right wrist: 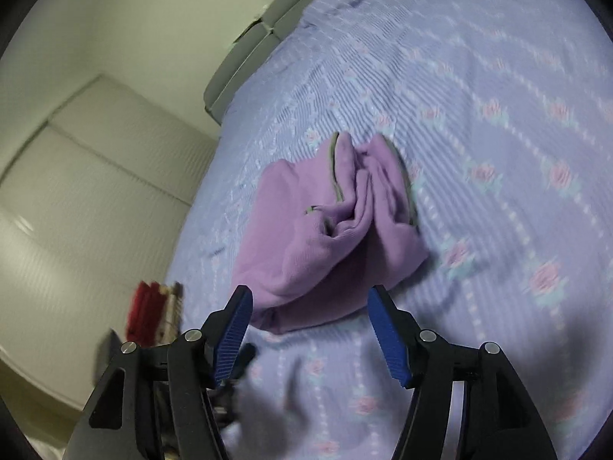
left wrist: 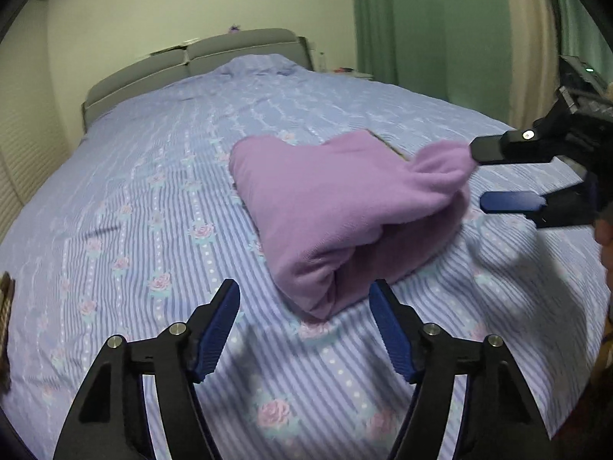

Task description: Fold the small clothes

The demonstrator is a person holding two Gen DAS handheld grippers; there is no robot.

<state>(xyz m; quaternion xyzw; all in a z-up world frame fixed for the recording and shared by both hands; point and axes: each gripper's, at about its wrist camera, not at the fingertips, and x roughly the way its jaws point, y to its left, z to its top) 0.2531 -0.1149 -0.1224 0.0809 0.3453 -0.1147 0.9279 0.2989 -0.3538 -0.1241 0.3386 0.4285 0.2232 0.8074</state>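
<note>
Bedroom walls and a green curtain frame a wide bed (left wrist: 161, 176) spread with a lilac striped cover dotted with roses, and the purple garment (left wrist: 337, 211) lies on it as a loosely folded bundle, well short of the grey headboard (left wrist: 191, 65). Nearest that bundle, the left gripper (left wrist: 304, 329) hovers just off its closest corner with jaws spread and nothing between them. At the bundle's far right end the right gripper (left wrist: 477, 176) also stands spread; its upper finger lies against a puffed-up edge of fleece, though it does not appear to pinch it. From the right wrist view the right gripper (right wrist: 308, 331) sits just before the bundle, whose top shows bunched ridges and a grey-trimmed edge. The fold looks made but untidy, so the step now seems to be neatening: press the raised edge flat, smooth the ridges outward from the bundle's middle, and avoid dragging the cover beneath it.
</note>
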